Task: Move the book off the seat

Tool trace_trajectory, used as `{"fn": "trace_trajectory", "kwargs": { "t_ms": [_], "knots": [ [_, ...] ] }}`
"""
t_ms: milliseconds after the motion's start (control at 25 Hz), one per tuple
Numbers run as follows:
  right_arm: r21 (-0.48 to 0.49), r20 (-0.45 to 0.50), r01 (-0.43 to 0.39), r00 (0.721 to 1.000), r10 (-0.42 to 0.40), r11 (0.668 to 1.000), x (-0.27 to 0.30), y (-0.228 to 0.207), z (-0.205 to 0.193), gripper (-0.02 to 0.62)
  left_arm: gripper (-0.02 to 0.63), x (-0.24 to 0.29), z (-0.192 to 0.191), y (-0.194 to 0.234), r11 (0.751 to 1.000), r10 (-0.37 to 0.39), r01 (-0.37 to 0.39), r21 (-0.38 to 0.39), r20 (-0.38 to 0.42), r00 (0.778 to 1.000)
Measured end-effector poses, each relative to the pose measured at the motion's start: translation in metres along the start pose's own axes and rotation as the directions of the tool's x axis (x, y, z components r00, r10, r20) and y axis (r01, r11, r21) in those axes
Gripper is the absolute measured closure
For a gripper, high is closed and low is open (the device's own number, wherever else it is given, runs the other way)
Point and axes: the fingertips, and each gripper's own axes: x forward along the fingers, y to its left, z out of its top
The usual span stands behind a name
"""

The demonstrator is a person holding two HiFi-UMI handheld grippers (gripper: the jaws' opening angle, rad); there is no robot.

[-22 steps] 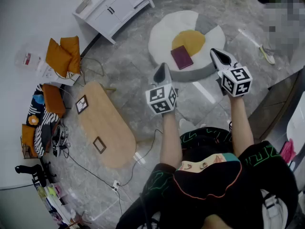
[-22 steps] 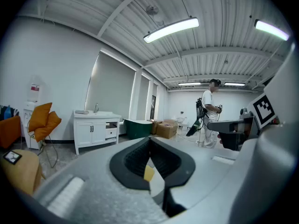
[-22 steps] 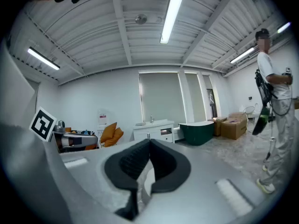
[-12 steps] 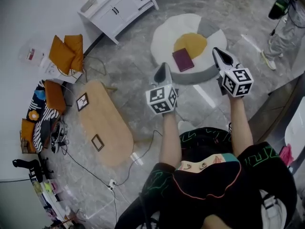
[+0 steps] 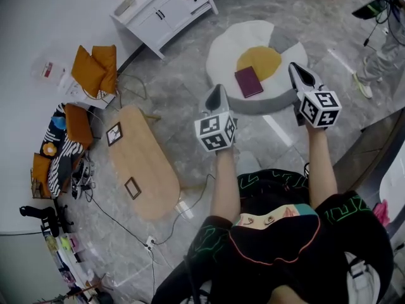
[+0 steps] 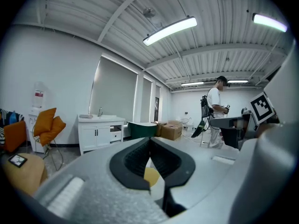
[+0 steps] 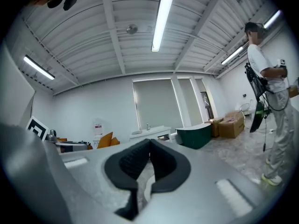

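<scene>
The left gripper (image 6: 149, 140) has its jaws fully closed, the dark pads meeting at the tips, with nothing held between them. In the head view the left gripper (image 5: 217, 88) points away from the person, its tip just short of the near left edge of the seat (image 5: 221, 46). The right gripper (image 7: 149, 142) is in the same condition: jaws closed, pads together, nothing gripped. In the head view the right gripper (image 5: 295, 67) sits over the right edge of the seat.

The seat is a floor cushion shaped like a fried egg, white with a yellow centre (image 5: 261, 59). The book (image 5: 249, 82), maroon and closed, lies flat on the seat, overlapping the near left edge of the yellow centre and the white part. It lies between the two grippers and is apart from both.

To the near left of the seat stands an oval wooden table (image 5: 145, 170) carrying two small framed items (image 5: 114, 133). Two orange cushions (image 5: 98, 68) rest by the left wall. A white cabinet (image 5: 166, 5) stands at the far left. Both gripper views show a green tub (image 6: 142, 129) and cardboard boxes (image 6: 171, 129) at the far side of the room. A person (image 6: 216, 112) in a white shirt stands at the far right.
</scene>
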Motion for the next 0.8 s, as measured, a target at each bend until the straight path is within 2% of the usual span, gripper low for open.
{"fn": "trace_trajectory", "kwargs": {
  "t_ms": [160,280,480,640,800],
  "knots": [
    [-0.026,-0.016,0.054,0.998,-0.055,0.998,0.012,-0.002,-0.017,0.592,0.597,0.002,-0.023,0.03,0.997,0.066,-0.068,-0.029,-0.045,0.997],
    [-0.056,-0.014,0.105,0.994,-0.106,0.993,0.023,-0.009,-0.023,0.592,0.597,0.01,-0.04,0.047,0.995,0.081,-0.086,-0.059,-0.077,0.994],
    [-0.043,-0.068,0.12,0.99,-0.123,0.992,0.067,-0.021,-0.042,0.592,0.597,0.06,-0.061,0.063,0.994,0.04,-0.052,-0.093,-0.131,0.991],
    [-0.026,-0.148,0.13,0.98,-0.132,0.991,0.107,-0.036,-0.075,0.592,0.596,0.108,-0.084,0.071,0.991,0.004,-0.024,-0.13,-0.154,0.988],
    [0.011,-0.278,0.15,0.95,-0.141,0.989,0.144,-0.051,-0.125,0.592,0.597,0.156,-0.129,0.076,0.982,-0.057,0.009,-0.187,-0.255,0.965]
  ]
}}
